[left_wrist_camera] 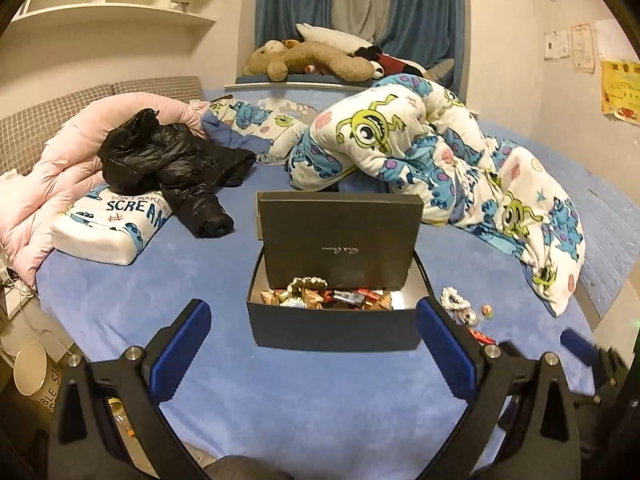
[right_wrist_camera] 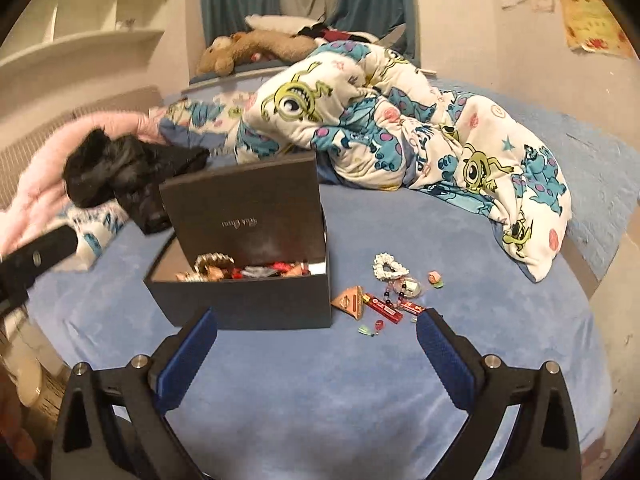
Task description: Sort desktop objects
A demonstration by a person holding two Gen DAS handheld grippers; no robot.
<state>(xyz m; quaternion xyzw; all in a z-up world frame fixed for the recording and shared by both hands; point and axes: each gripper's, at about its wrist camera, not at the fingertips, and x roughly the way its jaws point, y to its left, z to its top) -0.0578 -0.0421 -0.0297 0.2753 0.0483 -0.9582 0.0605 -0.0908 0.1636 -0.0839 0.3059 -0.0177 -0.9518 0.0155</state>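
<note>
Left tool [left_wrist_camera: 312, 344] jaws wide, nothing between the pads, hovering over the bed [left_wrist_camera: 120, 300]. Right tool [right_wrist_camera: 316, 344] also wide and empty.

Box [left_wrist_camera: 332, 324] sits on the bed straight ahead of the left tool, lid [left_wrist_camera: 340, 236] propped upright at its far side, wrappers and small items piled inside. From the right tool the box [right_wrist_camera: 240, 300] is ahead and to the left.

Right view only: loose items on the bed ahead of the right tool, just right of the box: triangular packet [right_wrist_camera: 349, 303], red bars [right_wrist_camera: 382, 307], bead string [right_wrist_camera: 390, 298], white scrunchie [right_wrist_camera: 390, 269], small candy [right_wrist_camera: 434, 279], tiny green and red bits [right_wrist_camera: 370, 328] nearer the tool. Left tool's arm shows blurred at the left edge of this view.

Left view shows fewer of these: scrunchie [left_wrist_camera: 456, 302] and candy [left_wrist_camera: 487, 311] ahead-right beyond its right finger; the rest hidden behind that finger. A blue pad of the right tool shows blurred at the far right.

Left view only: pillow [left_wrist_camera: 108, 224] ahead-left, sharp. Both views: black jacket [left_wrist_camera: 168, 164], pink quilt [left_wrist_camera: 60, 160], cartoon duvet [left_wrist_camera: 440, 160] ahead-right, plush toys [left_wrist_camera: 312, 58] on the far ledge.
</note>
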